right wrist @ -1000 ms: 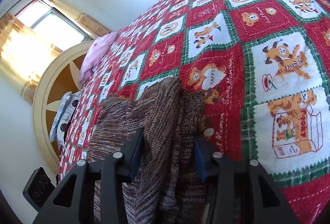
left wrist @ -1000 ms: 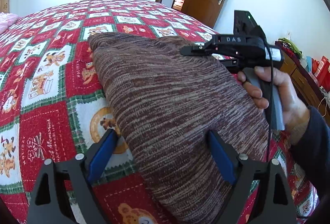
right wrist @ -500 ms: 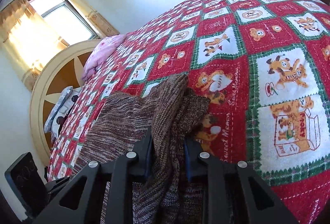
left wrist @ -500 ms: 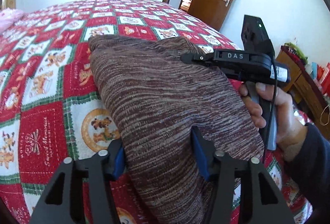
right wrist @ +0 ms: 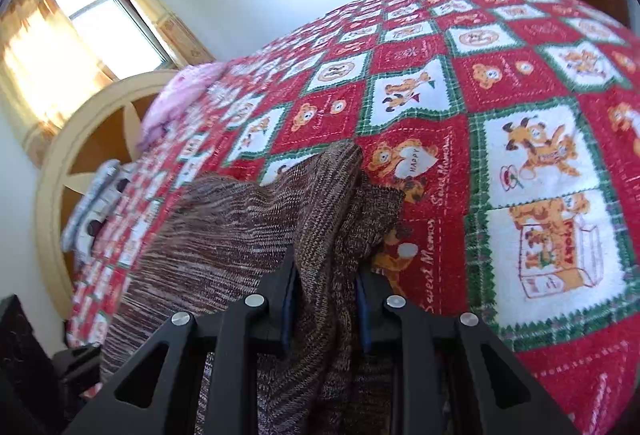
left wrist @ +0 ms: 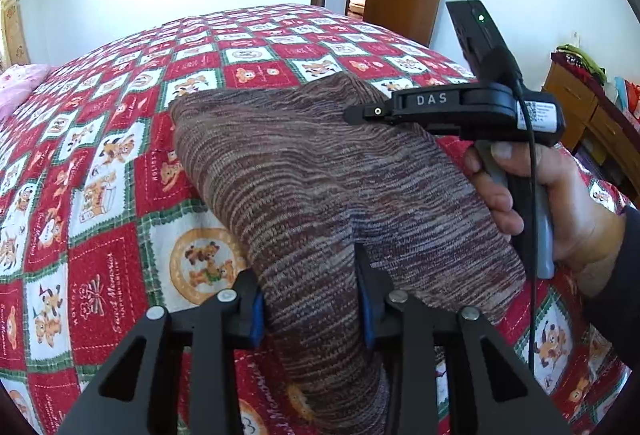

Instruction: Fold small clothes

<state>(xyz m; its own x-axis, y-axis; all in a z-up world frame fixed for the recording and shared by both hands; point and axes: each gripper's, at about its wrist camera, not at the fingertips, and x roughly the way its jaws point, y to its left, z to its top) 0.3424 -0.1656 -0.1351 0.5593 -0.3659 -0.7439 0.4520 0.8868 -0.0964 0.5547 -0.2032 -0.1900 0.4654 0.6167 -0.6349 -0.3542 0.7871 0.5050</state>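
Now both grippers, left (left wrist: 310, 309) and right (right wrist: 324, 305), pinch the brown knit garment (left wrist: 320, 179) on the patchwork bedspread (left wrist: 100, 163), the left's jaws having just been closing.

Bright daylight, blown-out window (right wrist: 108, 31), fisheye warp

A brown-and-cream marled knit garment (left wrist: 320, 187) lay spread on the bed (left wrist: 100, 163), its near edge bunched and lifted, one far corner folded into a ridge
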